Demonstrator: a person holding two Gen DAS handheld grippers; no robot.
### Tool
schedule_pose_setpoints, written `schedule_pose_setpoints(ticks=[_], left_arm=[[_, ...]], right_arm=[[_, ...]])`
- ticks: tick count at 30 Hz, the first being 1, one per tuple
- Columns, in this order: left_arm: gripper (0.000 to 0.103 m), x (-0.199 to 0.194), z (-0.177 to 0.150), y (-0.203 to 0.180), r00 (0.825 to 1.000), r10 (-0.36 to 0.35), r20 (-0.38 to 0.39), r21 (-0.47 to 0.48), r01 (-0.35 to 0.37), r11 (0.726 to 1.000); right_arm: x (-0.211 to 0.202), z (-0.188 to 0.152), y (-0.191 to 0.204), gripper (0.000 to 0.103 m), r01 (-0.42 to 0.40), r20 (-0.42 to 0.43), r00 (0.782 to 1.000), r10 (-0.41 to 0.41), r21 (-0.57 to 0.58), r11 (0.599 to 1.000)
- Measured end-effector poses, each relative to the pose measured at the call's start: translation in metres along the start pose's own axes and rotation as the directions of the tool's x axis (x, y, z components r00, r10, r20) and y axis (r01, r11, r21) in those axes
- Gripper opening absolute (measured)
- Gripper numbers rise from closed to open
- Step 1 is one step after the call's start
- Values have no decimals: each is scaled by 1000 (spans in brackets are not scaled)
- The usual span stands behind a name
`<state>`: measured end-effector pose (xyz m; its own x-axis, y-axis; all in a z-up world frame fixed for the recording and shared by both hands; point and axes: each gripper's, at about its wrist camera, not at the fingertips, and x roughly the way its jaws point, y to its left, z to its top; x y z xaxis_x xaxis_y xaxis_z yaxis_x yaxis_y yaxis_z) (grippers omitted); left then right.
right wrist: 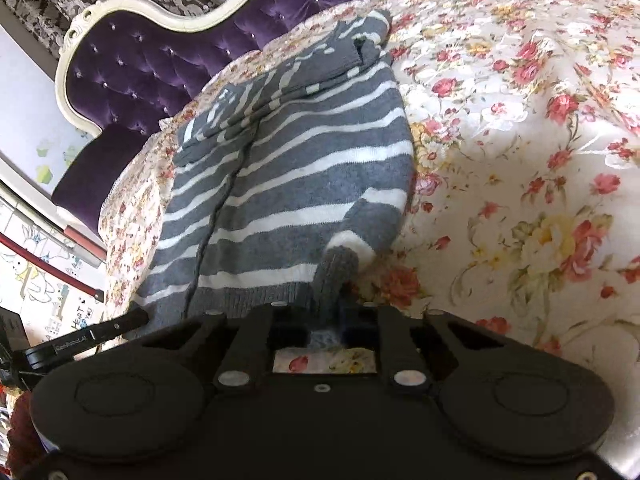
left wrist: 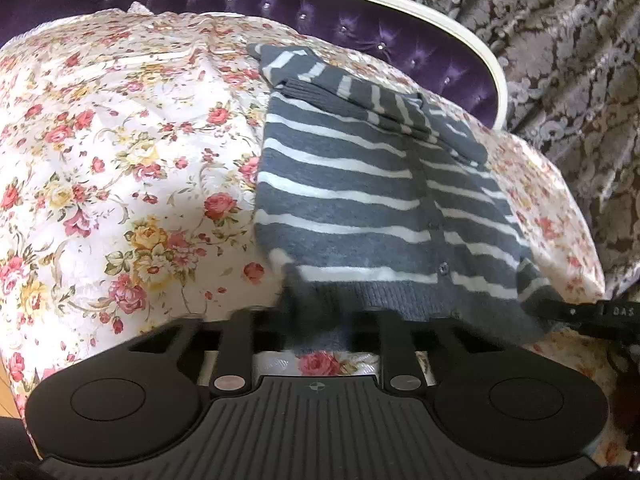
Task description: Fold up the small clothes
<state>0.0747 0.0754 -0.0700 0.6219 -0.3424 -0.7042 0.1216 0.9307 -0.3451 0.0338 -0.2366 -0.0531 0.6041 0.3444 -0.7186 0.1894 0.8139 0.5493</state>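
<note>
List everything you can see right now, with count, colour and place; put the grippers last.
Striped cardigan: one, grey with white stripes, lying flat on the bed, sleeves folded across its far end.
Floral bedspread: one, white with red and yellow roses, covering the bed under the cardigan.
Headboard: one, purple tufted velvet in a white frame, at the bed's far end.
Wallpaper: grey and brown damask, behind the headboard.
Left gripper: one, black, closed on the cardigan's near hem.
Right gripper: one, black, closed on a grey cuff at the cardigan's near edge.
</note>
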Motion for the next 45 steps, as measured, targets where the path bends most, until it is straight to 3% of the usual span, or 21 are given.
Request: schedule_pose_setpoints(ticks=[2, 9, 15, 26, 32, 38, 45], left_arm=[[5, -2, 0, 7, 1000, -18, 13, -48, 18, 999], [5, -20, 8, 9, 993, -43, 110, -97, 53, 994], [5, -32, 34, 5, 979, -82, 189, -108, 103, 989], [5, -32, 120, -4, 939, -106, 327, -42, 126, 991], [5, -8, 172, -2, 928, -116, 355, -46, 142, 989], [5, 37, 212, 3, 939, -93, 330, -52, 116, 992], [5, 111, 237, 20, 971, -32, 237, -100, 57, 993]], right_arm=[[-3, 1, 0, 18, -12, 16, 1000, 12, 4, 1000], [-25, 10, -6, 18, -75, 116, 991, 69, 40, 996], [-39, 27, -3, 18, -130, 203, 972, 117, 48, 990], [-30, 96, 18, 18, -182, 320, 930, 178, -19, 983], [-6, 150, 17, 18, -175, 385, 906, 173, -31, 984], [37, 196, 6, 18, -132, 397, 909, 128, -17, 991], [108, 230, -17, 18, -44, 330, 943, 31, 31, 999]])
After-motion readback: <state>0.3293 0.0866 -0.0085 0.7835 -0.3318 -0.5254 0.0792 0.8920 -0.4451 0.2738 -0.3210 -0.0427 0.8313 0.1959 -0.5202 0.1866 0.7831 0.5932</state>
